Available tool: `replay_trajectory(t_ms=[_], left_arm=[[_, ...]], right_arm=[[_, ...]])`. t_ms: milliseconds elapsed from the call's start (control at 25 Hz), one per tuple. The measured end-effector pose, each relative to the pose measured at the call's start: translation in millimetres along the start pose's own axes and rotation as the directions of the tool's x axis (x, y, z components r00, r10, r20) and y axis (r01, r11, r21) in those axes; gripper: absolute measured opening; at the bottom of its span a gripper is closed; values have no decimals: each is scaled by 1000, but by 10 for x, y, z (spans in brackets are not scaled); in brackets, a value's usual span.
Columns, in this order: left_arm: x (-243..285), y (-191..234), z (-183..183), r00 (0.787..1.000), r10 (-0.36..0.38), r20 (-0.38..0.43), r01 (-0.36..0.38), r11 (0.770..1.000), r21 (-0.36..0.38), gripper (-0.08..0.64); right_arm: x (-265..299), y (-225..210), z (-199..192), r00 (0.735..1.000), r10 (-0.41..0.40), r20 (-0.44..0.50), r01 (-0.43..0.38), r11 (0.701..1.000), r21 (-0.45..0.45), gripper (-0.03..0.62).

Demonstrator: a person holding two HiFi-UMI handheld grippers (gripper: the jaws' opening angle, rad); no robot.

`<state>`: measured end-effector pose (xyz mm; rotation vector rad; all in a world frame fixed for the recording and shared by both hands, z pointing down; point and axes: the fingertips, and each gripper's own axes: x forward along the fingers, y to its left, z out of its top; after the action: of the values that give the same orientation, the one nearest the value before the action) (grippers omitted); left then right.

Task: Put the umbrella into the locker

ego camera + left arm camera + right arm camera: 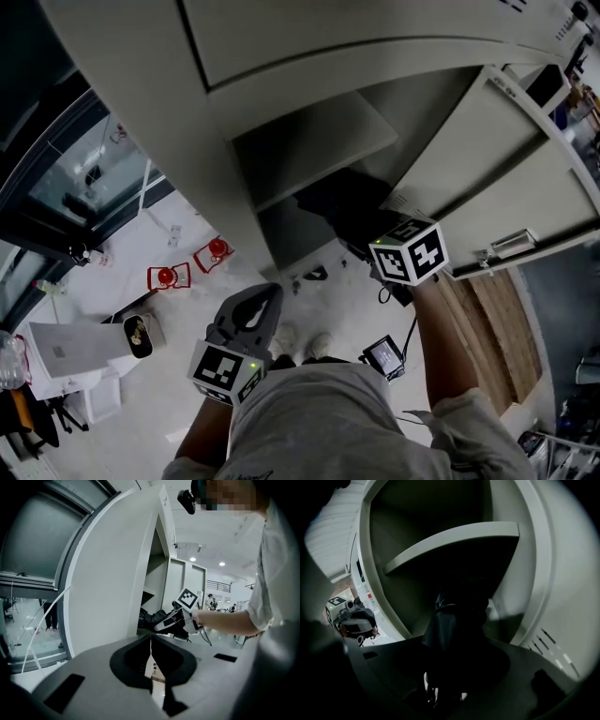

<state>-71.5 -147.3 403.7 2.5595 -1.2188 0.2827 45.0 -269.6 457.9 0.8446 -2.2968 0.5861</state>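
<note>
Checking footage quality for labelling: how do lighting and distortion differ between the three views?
Head view: evenly lit, the locker edges bowed by the wide lens. Left gripper view: bright, ceiling lights blown white. Right gripper view: very dark; the black umbrella merges into shadow inside the locker.

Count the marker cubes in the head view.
2. One marker cube rides the left gripper, at bottom centre-left; the other rides the right gripper, which grips the black umbrella at the open locker. None seems hidden.

Two red objects (169, 277) on floor (173, 394)
</note>
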Motion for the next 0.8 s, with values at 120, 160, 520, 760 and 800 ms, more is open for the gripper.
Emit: replay_trajectory(t_ms=[120,160,520,760,800], left_arm=[[-4,24,-3,1000,9,-1,-9,1000,-3,20],[-6,31,-4,1000,13,-1,-13,1000,-4,20],[-62,126,-61,999,47,-12,-47,999,-15,20],[-90,166,-79,998,57,-15,-58,998,-21,20],[-93,171,-81,998,58,-15,-59,998,-22,20]], right_arm=[[105,-10,7,1000,11,-15,-12,1000,-12,218],[137,-14,7,1000,15,-20,-15,1000,-16,218],[402,-32,-20,998,17,-67,-20,999,-46,218],[525,-34,-32,996,3,-85,-9,998,-68,218],[539,-35,-30,996,1,-88,-7,997,-72,218]])
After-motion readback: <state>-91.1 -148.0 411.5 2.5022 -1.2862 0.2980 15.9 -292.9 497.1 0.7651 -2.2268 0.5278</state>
